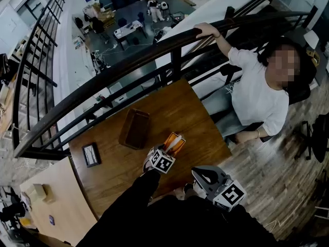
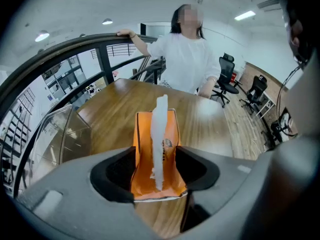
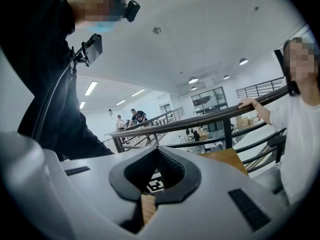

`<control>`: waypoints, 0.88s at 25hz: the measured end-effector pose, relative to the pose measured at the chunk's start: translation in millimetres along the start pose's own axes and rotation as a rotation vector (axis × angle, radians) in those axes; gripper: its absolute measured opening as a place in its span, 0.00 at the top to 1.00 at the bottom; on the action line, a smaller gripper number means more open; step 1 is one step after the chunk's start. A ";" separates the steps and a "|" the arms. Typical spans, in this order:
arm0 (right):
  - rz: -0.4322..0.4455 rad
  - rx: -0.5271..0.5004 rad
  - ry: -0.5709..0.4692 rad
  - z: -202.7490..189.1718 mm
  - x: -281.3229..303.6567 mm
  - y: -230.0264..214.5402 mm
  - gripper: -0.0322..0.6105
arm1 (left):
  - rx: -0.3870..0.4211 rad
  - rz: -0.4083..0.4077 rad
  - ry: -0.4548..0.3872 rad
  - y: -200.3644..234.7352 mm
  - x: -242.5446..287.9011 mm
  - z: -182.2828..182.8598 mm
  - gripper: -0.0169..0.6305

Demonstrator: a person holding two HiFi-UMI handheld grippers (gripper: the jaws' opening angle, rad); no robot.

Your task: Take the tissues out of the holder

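Both jaws of the left gripper [image 2: 155, 153] stand spread, flanking a flat orange tissue holder [image 2: 145, 136] with a white tissue [image 2: 161, 129] protruding. Right gripper [image 3: 159, 153] jaws are pressed together, empty.

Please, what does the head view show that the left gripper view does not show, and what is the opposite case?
Only the head view: the right gripper and a small black frame lying on the wooden table.
Only the left gripper view: the jaws of the left gripper, standing apart on either side of the orange tissue pack, and ceiling lights.
Both: the pack, the table, the brown tray and the person in white.
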State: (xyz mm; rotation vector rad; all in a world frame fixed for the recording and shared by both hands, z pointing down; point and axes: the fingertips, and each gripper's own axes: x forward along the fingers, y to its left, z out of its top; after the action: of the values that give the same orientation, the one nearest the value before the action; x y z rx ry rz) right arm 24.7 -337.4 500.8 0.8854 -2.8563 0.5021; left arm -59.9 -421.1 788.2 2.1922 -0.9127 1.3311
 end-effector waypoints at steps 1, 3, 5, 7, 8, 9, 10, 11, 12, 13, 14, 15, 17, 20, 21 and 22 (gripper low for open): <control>0.001 -0.002 0.004 0.0 -0.3 0.3 0.94 | -0.006 0.002 -0.013 1.0 -2.6 1.4 0.63; 0.009 -0.003 0.006 2.1 -0.1 2.2 0.94 | -0.020 0.001 -0.041 2.4 -11.8 6.7 0.62; 0.022 -0.011 0.004 5.9 1.6 3.8 0.94 | -0.036 0.004 -0.080 4.9 -23.2 14.6 0.62; 0.036 -0.023 0.003 8.6 4.0 3.0 0.94 | -0.056 0.012 -0.138 7.7 -37.7 24.8 0.62; 0.044 -0.030 0.001 9.8 5.5 2.6 0.94 | -0.064 0.018 -0.171 8.7 -46.6 29.8 0.62; 0.052 -0.035 -0.001 11.3 7.1 2.6 0.94 | -0.069 0.022 -0.207 8.8 -56.6 34.4 0.62; 0.060 -0.040 -0.005 13.5 8.9 3.6 0.94 | -0.068 0.025 -0.245 7.9 -67.9 38.5 0.62; 0.069 -0.045 -0.008 16.2 10.6 5.3 0.94 | -0.062 0.027 -0.290 5.8 -80.5 43.0 0.62; 0.080 -0.054 -0.010 18.6 12.0 7.0 0.94 | -0.051 0.030 -0.345 3.1 -94.6 48.6 0.62; 0.092 -0.062 -0.009 20.5 13.2 8.3 0.94 | -0.037 0.033 -0.405 0.0 -109.3 55.0 0.62; 0.102 -0.068 -0.006 22.0 14.3 9.1 0.94 | -0.024 0.036 -0.460 -3.6 -123.4 60.4 0.62; 0.112 -0.070 -0.004 23.2 15.5 9.3 0.94 | -0.018 0.037 -0.504 -7.4 -136.6 64.3 0.62; 0.131 -0.074 -0.005 25.6 17.9 8.5 0.94 | -0.031 0.037 -0.561 -14.9 -159.6 69.1 0.62; 0.164 -0.084 -0.010 30.6 22.0 9.1 0.94 | -0.085 0.027 -0.626 -25.9 -191.1 72.6 0.62; 0.177 -0.088 -0.015 32.5 24.4 11.4 0.94 | -0.098 0.022 -0.655 -29.2 -202.9 72.8 0.62; 0.192 -0.093 -0.021 34.3 27.1 14.6 0.94 | -0.110 0.020 -0.688 -32.0 -215.0 72.4 0.62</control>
State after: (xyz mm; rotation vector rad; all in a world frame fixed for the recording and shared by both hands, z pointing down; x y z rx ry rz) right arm -6.1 -352.2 469.9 0.6093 -2.9722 0.3759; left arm -62.7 -377.0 563.4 2.5882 -1.2011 0.4911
